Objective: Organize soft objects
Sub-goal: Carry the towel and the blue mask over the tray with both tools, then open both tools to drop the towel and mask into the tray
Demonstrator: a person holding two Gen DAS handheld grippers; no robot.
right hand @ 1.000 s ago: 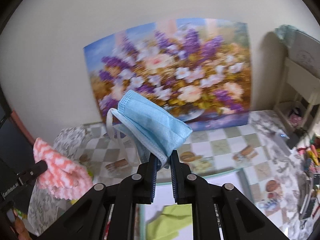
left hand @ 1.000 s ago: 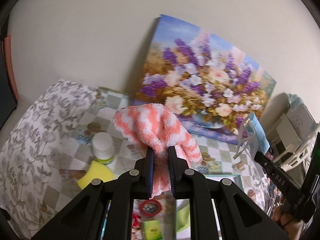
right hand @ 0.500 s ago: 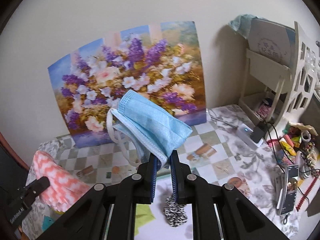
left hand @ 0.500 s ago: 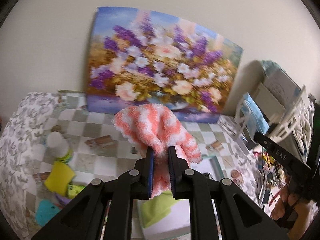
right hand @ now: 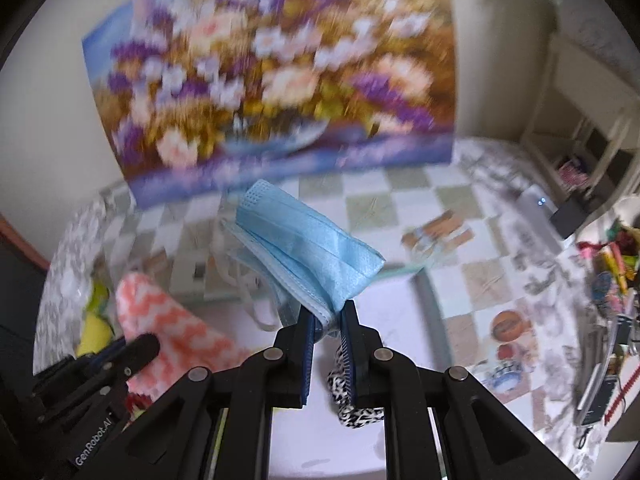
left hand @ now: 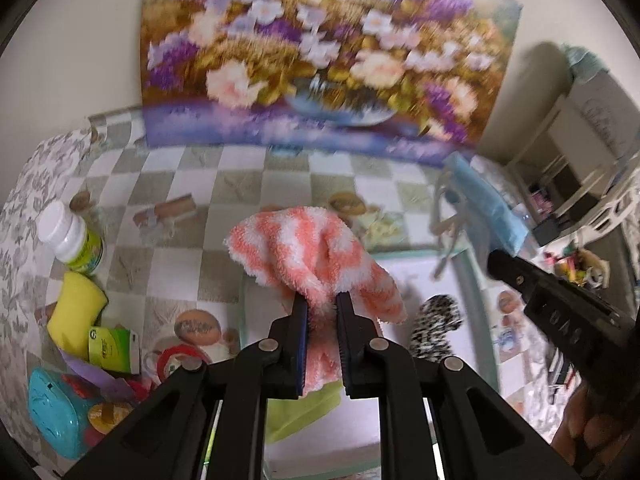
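Observation:
My left gripper (left hand: 322, 300) is shut on a fluffy orange-and-white cloth (left hand: 312, 256), held over a white tray with a pale green rim (left hand: 468, 276). My right gripper (right hand: 327, 312) is shut on a folded blue face mask (right hand: 308, 244) with white ear loops, above the same tray (right hand: 430, 296). In the tray lie a black-and-white leopard scrunchie (left hand: 436, 332) and a lime green cloth (left hand: 304, 408). The right wrist view shows the scrunchie (right hand: 352, 412) under my fingers and the orange cloth (right hand: 168, 332) at lower left. The mask (left hand: 484, 208) also appears at the right of the left wrist view.
A flower painting (left hand: 320, 52) leans on the wall behind the checked tablecloth. Left of the tray sit a white-capped bottle (left hand: 72, 238), a yellow sponge (left hand: 76, 304), a green box (left hand: 112, 350) and a teal toy (left hand: 54, 408). A white shelf (right hand: 592, 120) and clutter stand at right.
Both grippers have sunk toward the table and tipped downward, still gripping the cloth and the mask. The tray, scrunchie and green cloth have come into fuller view beneath them.

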